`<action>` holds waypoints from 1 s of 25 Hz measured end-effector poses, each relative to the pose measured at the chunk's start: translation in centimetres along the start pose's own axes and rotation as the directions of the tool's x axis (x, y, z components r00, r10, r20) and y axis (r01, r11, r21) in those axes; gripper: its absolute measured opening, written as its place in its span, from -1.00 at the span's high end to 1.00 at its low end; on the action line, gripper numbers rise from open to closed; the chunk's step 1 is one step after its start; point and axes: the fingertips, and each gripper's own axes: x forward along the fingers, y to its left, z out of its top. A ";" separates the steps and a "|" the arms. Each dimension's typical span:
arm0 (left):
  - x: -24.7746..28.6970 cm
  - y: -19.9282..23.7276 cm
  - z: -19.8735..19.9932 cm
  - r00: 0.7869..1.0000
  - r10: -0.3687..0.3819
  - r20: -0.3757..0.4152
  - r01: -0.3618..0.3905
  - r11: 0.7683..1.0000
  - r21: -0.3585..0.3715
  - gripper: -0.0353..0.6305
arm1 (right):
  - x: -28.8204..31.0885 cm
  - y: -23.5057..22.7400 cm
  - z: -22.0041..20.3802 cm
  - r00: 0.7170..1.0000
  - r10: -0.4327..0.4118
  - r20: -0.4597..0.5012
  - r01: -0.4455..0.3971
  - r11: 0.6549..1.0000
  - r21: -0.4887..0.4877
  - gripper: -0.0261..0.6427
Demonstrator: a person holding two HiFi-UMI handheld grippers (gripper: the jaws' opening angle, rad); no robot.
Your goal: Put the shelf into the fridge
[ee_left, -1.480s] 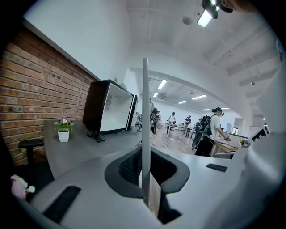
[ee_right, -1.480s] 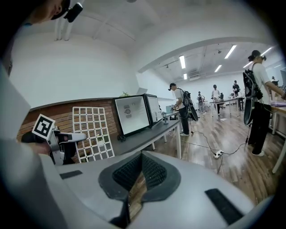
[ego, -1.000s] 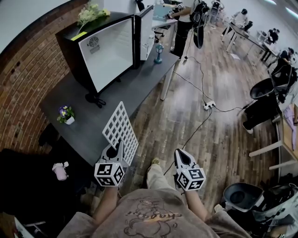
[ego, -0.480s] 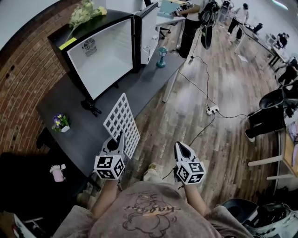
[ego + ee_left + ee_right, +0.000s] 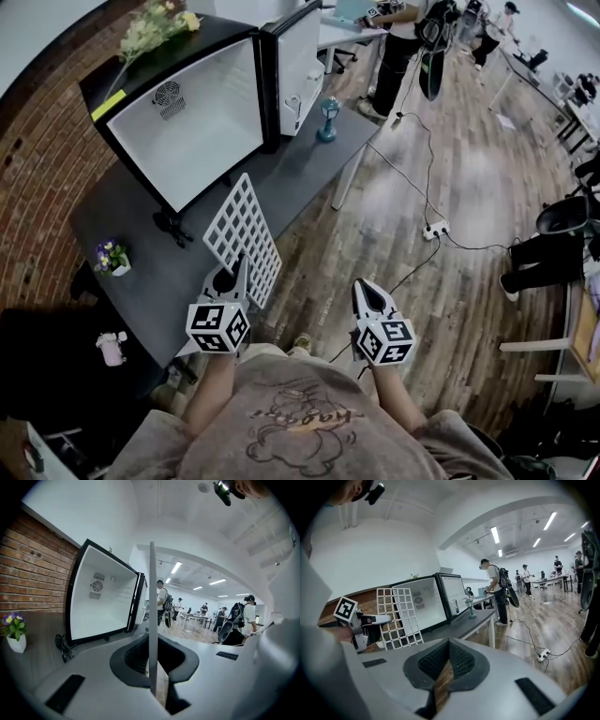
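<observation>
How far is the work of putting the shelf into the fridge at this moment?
Done: the fridge stands open on the table, and the shelf is lifted. In hand: the left gripper is shut on the shelf, held upright. Left: carry it to the fridge and slide it in. The right gripper is shut and empty.

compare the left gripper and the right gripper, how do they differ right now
The left gripper is shut on the white grid shelf, holding it upright; the right gripper is shut on nothing. The left gripper is close by the dark table; the right gripper hangs over the wood floor. Both have their jaws closed and point toward the open fridge.
</observation>
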 end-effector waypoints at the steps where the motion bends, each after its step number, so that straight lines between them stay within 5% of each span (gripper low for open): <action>1: 0.5 0.0 0.3 1.000 0.004 0.003 -0.004 1.000 0.000 0.75 | 0.4 -0.4 0.1 1.000 0.001 -0.002 -0.001 1.000 0.003 0.92; 25: 13.7 5.1 5.9 0.998 0.037 0.051 -0.034 0.998 -0.055 0.75 | 13.9 -5.3 6.0 0.999 0.033 -0.036 -0.033 0.999 -0.009 0.92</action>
